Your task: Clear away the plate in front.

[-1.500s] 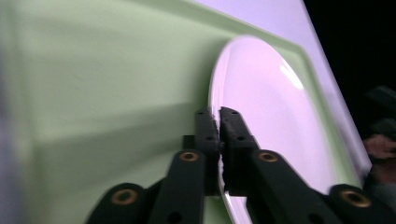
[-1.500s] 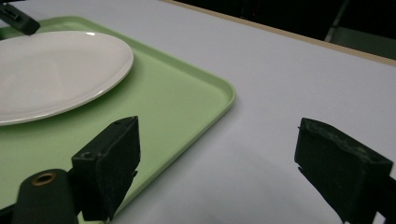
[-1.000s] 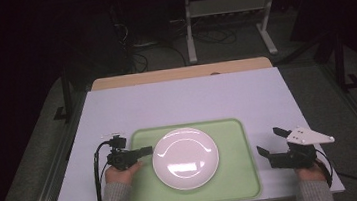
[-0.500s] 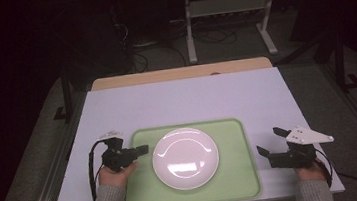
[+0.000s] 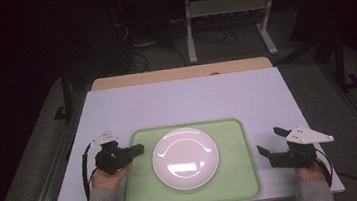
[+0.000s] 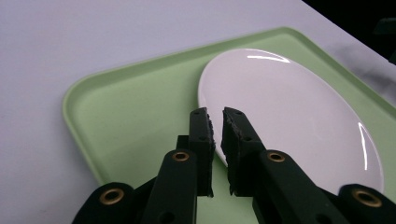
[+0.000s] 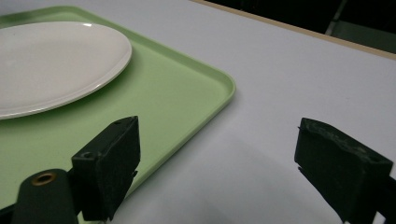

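The white plate (image 5: pixel 185 152) lies centred on the green tray (image 5: pixel 239 179) on the desk (image 5: pixel 181 100); the left gripper (image 6: pixel 217 120), jaws just parting with nothing between, should back away level, clear of the rim; the right gripper (image 7: pixel 215 154) rests released beside the tray.

Standing here, I can find nothing to read: no word, label, brand mark, number or sign that I can make out on anything in front of me.
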